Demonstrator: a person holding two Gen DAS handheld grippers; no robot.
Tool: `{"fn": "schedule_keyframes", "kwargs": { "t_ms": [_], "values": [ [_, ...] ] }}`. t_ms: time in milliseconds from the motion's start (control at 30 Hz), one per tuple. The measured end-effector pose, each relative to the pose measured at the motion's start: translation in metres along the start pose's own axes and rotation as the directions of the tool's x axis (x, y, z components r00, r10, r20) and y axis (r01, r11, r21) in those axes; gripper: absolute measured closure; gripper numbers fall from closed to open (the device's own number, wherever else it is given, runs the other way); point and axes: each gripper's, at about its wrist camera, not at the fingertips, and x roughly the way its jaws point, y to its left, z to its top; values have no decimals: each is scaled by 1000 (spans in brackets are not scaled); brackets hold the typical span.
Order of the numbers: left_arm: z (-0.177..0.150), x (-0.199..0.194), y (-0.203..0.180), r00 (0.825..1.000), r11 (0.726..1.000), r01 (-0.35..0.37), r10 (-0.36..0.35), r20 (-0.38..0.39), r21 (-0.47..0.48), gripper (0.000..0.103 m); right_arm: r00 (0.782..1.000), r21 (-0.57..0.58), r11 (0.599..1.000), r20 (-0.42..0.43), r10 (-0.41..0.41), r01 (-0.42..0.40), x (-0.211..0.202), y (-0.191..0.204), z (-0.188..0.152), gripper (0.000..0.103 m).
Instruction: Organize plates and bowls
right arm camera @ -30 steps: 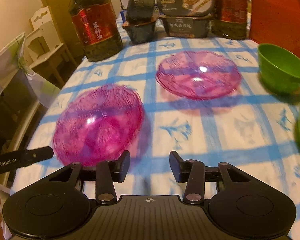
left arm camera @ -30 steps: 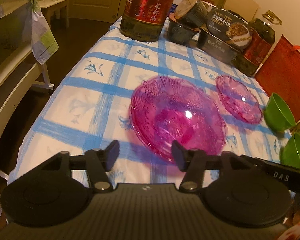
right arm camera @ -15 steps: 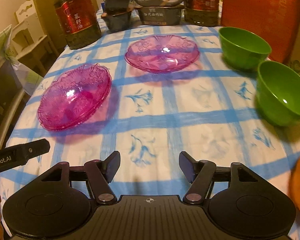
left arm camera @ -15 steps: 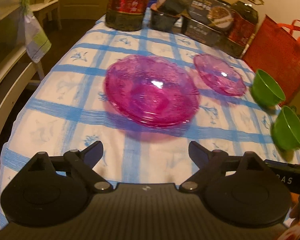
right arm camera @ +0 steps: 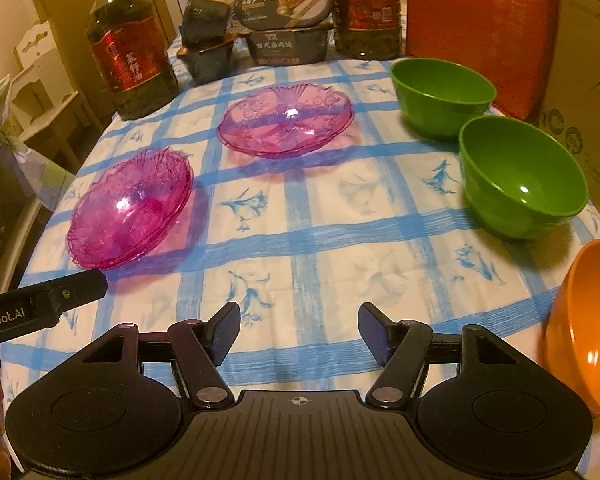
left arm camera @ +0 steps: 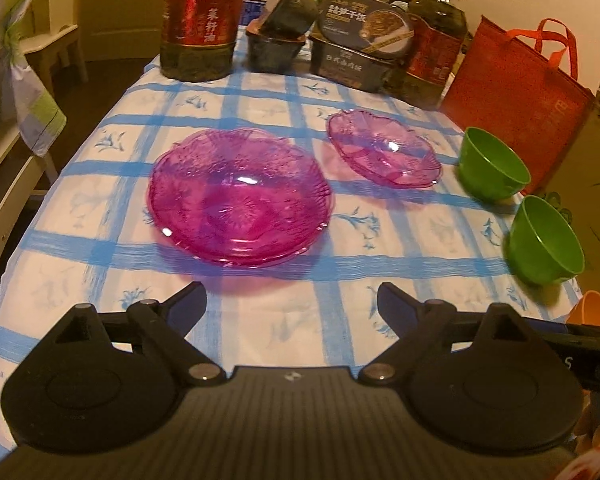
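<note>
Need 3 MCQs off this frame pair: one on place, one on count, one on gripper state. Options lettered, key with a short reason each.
1. Where does the orange bowl sit?
A. at the table's near right edge
B. inside a green bowl
C. behind the oil bottle

2. How many green bowls stand on the tablecloth?
A. one
B. two
C. four

3. What state is the left gripper in?
A. shut on a pink plate
B. shut on nothing
C. open, holding nothing

Key:
1 A: the right wrist view shows it at the near right edge, apart from the green bowls.
2 B: near green bowl and far green bowl, side by side.
3 C: its jaws stand wide apart, short of the near pink plate.
</note>
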Motion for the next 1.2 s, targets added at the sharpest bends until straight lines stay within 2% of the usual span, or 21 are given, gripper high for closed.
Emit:
{"fn": "schedule_keyframes", "kwargs": {
  "t_ms": [267, 533, 733, 967, 1200],
  "values": [
    [13, 4, -16, 999, 999, -12, 10, 44, 46, 12, 1000, 24, 1000, 15, -8, 7, -2, -11, 12, 38],
    [37, 20, -26, 999, 998, 44, -45, 16, 54, 12, 1000, 42, 999, 27, -10, 9, 7, -22, 29, 38],
    [59, 36, -34, 999, 996, 49, -50, 18, 76, 12, 999, 48, 999, 44, -1, -1, 17, -30, 52, 38],
    [98, 66, -40, 998, 993, 60, -60, 3, 106, 12, 996, 86, 996, 81, 26, -33, 33, -43, 88, 38],
    [142, 117, -38, 997, 993, 69, -66, -26, 93, 12, 995, 120, 991, 84, 47, -57, 68, -54, 125, 38]
  ]
}}
